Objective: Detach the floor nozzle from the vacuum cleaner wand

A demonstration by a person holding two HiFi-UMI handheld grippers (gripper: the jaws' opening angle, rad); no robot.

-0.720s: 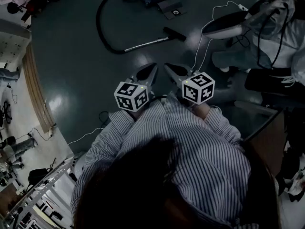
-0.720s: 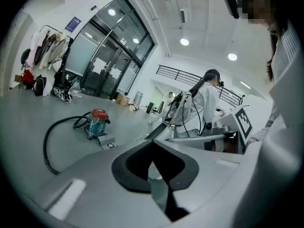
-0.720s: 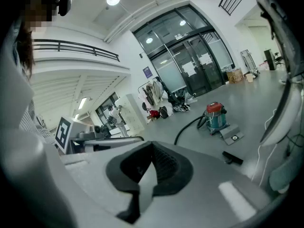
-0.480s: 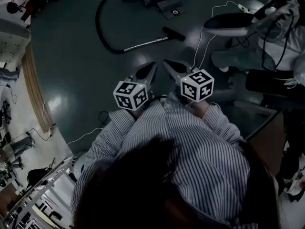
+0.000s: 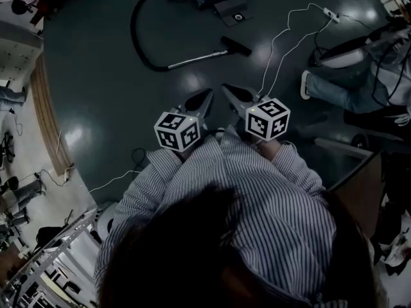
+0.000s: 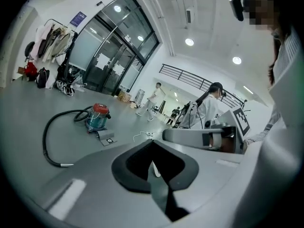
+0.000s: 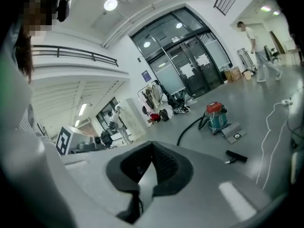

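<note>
grippers: two, left gripper (image 5: 207, 95) and right gripper (image 5: 226, 88)
vacuum canister (image 6: 96, 117): one
hose (image 5: 136, 34): one, off the canister
wand (image 5: 196, 59): one
floor nozzle (image 5: 236, 45): one, near the canister
grey plate (image 5: 231, 10): one, just beside the canister
white cable (image 5: 267, 72): one

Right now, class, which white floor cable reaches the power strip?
The white cable right of the wand; the lower-left cable lies far from the power strip.
</note>
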